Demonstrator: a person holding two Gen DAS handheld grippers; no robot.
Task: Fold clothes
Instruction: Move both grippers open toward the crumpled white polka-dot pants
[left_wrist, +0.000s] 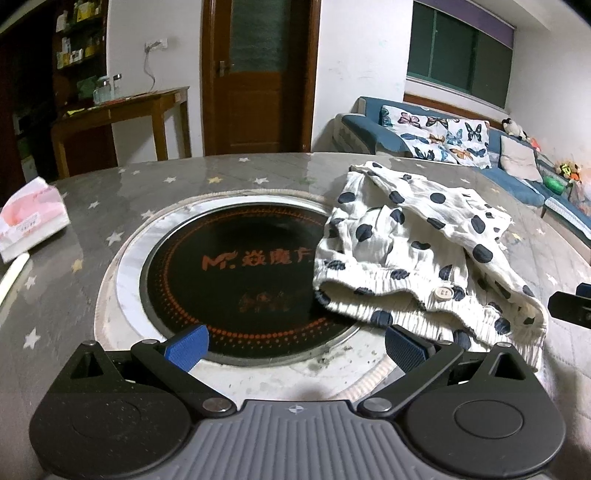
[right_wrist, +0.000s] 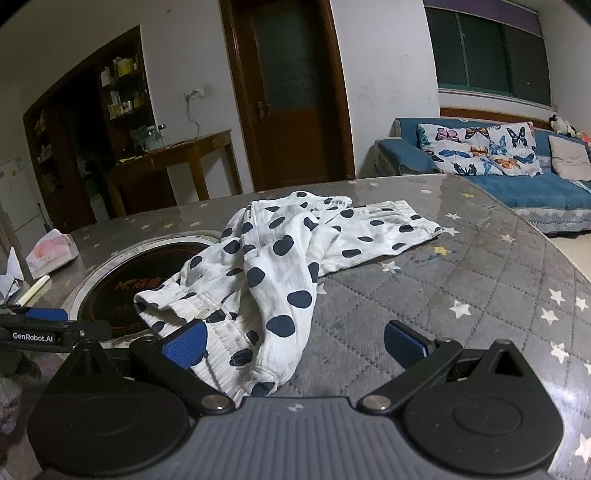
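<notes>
Only right wrist view shows "GenRobot.AI" on left gripper, beside cooktop marked "Mr.", dotted pants partly over cooktop, right gripper and left both wide open, empty.

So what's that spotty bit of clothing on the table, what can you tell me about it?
The polka-dot garment looks like small trousers of thin, crinkly white cloth with dark navy dots. It has a gathered elastic waistband with a pale button. It lies unfolded and rumpled on the grey star-patterned table, one edge draped over the round black cooktop. One leg stretches away across the table. Both open grippers sit near the waistband; neither holds the cloth.
</notes>
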